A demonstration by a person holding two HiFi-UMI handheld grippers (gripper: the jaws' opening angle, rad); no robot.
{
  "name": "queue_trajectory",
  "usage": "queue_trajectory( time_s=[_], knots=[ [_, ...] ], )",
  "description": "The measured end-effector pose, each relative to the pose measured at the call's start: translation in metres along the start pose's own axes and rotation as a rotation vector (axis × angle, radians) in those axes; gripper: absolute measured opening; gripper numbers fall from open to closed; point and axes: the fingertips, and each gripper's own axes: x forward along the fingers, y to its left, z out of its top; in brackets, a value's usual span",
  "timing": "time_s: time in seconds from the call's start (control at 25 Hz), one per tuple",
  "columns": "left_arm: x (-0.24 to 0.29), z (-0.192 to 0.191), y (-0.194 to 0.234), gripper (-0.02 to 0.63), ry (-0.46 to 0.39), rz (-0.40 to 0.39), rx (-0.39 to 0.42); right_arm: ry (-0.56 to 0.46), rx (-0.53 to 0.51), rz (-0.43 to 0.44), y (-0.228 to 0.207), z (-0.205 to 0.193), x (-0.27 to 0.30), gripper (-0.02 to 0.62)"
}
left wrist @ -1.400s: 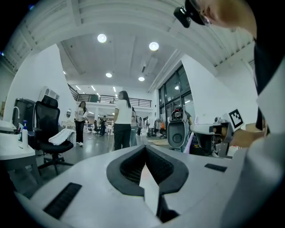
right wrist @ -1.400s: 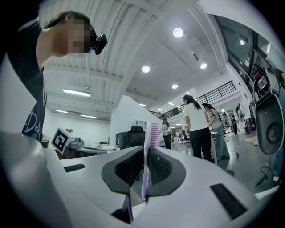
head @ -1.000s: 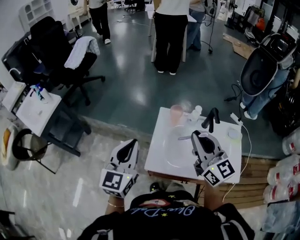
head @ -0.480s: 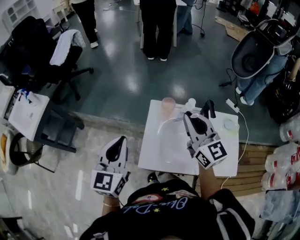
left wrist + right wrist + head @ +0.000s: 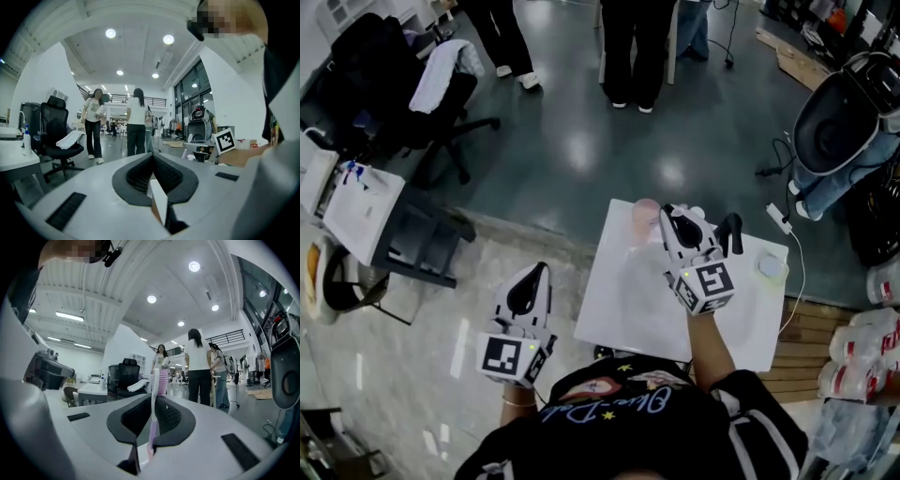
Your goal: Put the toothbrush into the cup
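My right gripper (image 5: 153,399) is shut on a pink and white toothbrush (image 5: 161,378), which stands upright between the jaws with its bristled head above them. In the head view the right gripper (image 5: 668,218) hangs over the far edge of the white table (image 5: 623,300), right next to the pale pink cup (image 5: 644,212), whose right side it partly hides. From there the toothbrush does not show. Off the table's left side, over the floor, my left gripper (image 5: 534,273) is shut and holds nothing (image 5: 152,158).
A black stand (image 5: 730,232), a round white lid (image 5: 770,267) and a white cable (image 5: 796,281) lie at the table's far right. An office chair (image 5: 389,89) and a small desk (image 5: 361,211) are at left. People stand beyond (image 5: 633,47).
My right gripper has moved with the toothbrush from the table's middle to its far edge, ending beside the cup. The left gripper has stayed off the table's left side.
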Motion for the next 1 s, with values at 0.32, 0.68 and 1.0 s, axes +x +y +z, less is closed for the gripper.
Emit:
queue_trajectory(
  time_s=[0.32,0.68,1.0],
  knots=[
    [-0.005,-0.009,0.018,-0.005,0.021,0.073,0.004,0.131,-0.018,0.017,-0.004,-0.054,0.036,0.018],
    [-0.015,-0.008,0.026,-0.005,0.016,0.107,0.005,0.265,-0.064,0.026,-0.004,-0.094,0.053,0.018],
    [-0.028,-0.009,0.036,-0.005,0.025,0.159,-0.013,0.340,-0.095,0.043,0.000,-0.112,0.067,0.018]
  ],
)
